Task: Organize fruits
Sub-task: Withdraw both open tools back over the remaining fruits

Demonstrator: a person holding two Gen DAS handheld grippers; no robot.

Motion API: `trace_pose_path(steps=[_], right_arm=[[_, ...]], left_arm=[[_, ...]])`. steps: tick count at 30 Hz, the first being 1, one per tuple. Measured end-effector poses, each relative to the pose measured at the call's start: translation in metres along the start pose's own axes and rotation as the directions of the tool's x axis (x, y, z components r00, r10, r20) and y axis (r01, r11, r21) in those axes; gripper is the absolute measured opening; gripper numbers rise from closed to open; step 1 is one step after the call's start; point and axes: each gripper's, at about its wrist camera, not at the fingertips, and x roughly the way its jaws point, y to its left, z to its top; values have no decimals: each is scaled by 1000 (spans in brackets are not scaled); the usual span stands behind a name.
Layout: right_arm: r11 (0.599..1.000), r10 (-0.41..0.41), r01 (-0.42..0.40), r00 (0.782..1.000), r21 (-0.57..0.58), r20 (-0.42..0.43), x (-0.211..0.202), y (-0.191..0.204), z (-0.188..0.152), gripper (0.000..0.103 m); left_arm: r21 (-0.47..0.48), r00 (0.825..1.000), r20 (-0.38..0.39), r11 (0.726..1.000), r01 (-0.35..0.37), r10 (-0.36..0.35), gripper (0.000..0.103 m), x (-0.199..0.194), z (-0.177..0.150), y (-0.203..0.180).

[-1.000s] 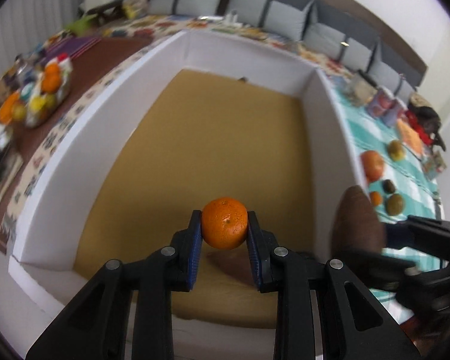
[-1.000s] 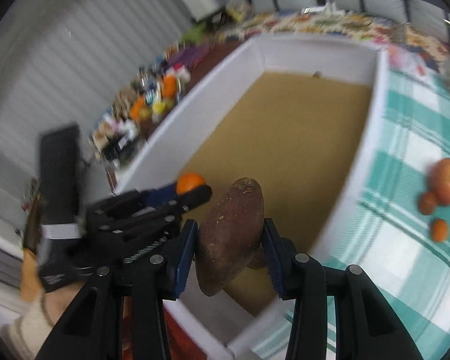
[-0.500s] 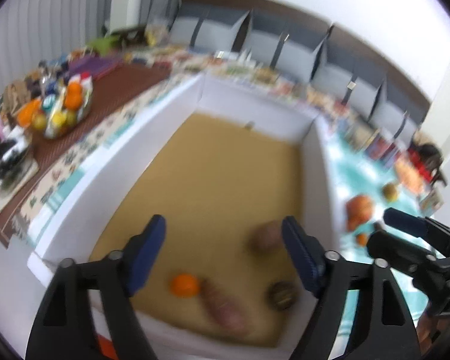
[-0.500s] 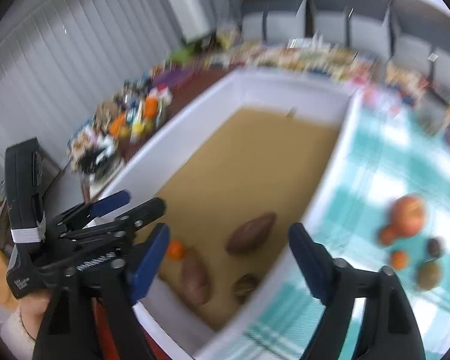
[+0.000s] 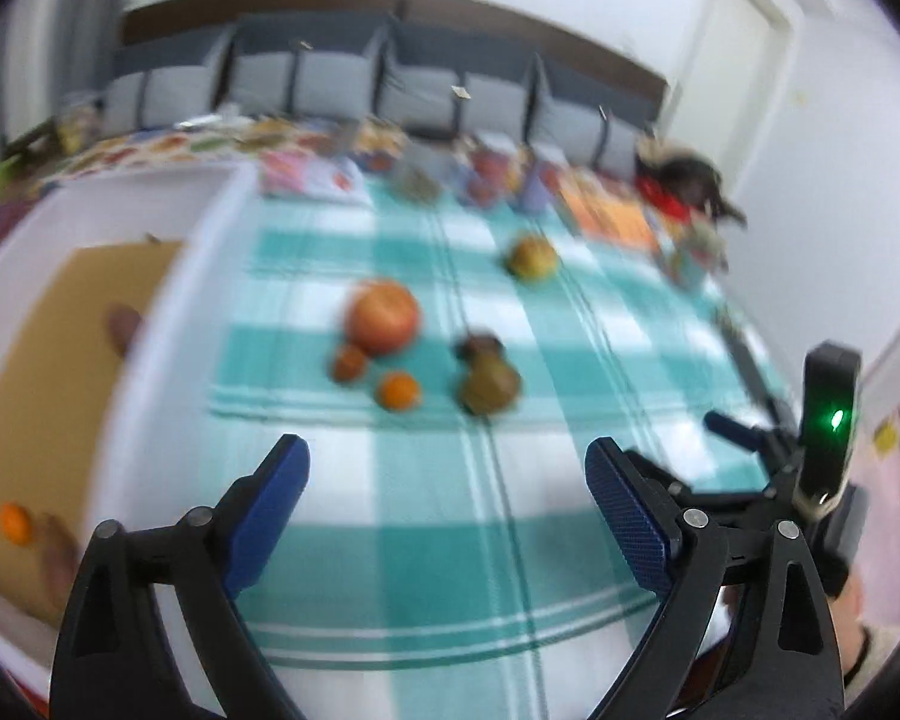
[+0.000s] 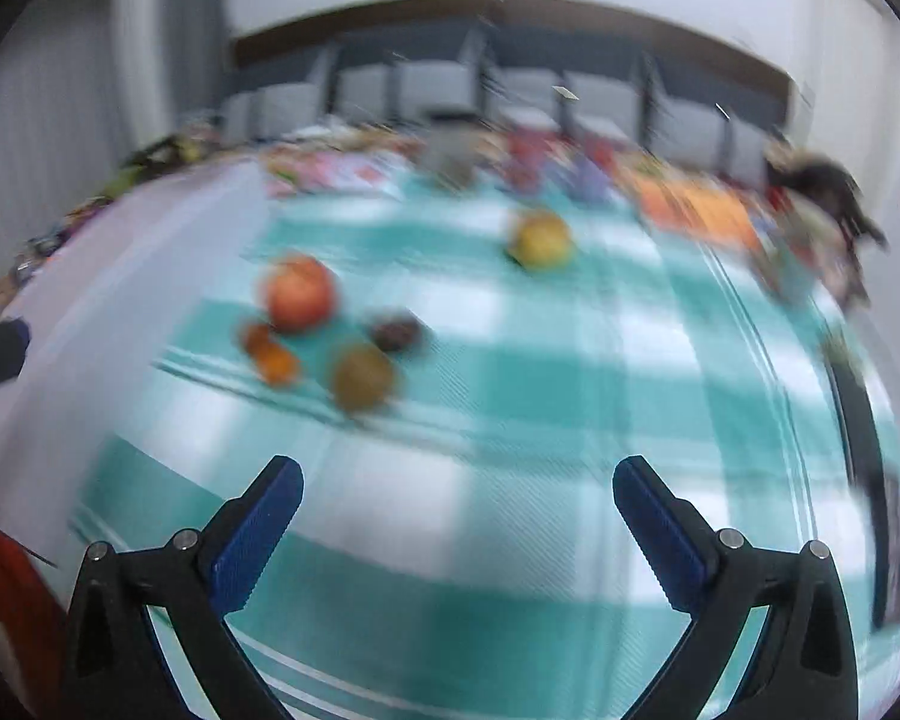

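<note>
Both views are blurred by motion. My left gripper point(image 5: 447, 480) is open and empty above the green checked cloth point(image 5: 426, 540). My right gripper point(image 6: 457, 498) is open and empty too; it also shows at the right of the left wrist view point(image 5: 732, 426). Ahead on the cloth lie a large orange-red fruit point(image 5: 383, 315) point(image 6: 300, 293), a small orange point(image 5: 398, 390) point(image 6: 277, 365), a brownish small fruit point(image 5: 349, 362), a green-brown fruit point(image 5: 489, 387) point(image 6: 363, 376), a dark fruit point(image 5: 479, 347) point(image 6: 397, 331) and a yellow fruit point(image 5: 532, 258) point(image 6: 541, 239). The white box point(image 5: 150, 324) at left holds an orange point(image 5: 15, 522) and brown tubers point(image 5: 121, 327).
Packets and jars point(image 5: 498, 180) line the cloth's far edge, with a dark object point(image 5: 690, 174) at the far right. Grey sofa cushions point(image 5: 330, 78) stand behind. The box's white wall point(image 6: 90, 300) runs along the left of the right wrist view.
Both grippers let go of their loads in the box, the orange and a brown tuber. Both then swung right from the box to over the checked cloth.
</note>
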Motion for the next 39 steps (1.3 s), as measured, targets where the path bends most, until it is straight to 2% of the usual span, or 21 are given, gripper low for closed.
trace_pose_path(steps=[5, 8, 11, 16, 26, 39], right_arm=[[995, -53, 55, 998, 83, -28, 15, -45, -37, 103], [993, -34, 39, 998, 109, -49, 24, -54, -38, 103], [993, -48, 53, 998, 102, -49, 32, -61, -31, 103], [991, -45, 56, 995, 124, -86, 45, -66, -41, 103], [990, -86, 98, 990, 103, -108, 56, -66, -41, 103], [990, -90, 101, 990, 100, -109, 57, -66, -41, 103]], left_arm=[[54, 997, -69, 998, -33, 37, 94, 55, -29, -21], [54, 993, -89, 996, -67, 72, 94, 78, -34, -17], [62, 990, -95, 993, -101, 107, 94, 93, -34, -11], [64, 982, -118, 988, -140, 147, 94, 112, -38, -3], [111, 976, -120, 979, -171, 184, 101, 117, -40, -8], [112, 976, -119, 979, -171, 184, 102, 117, -40, -8]])
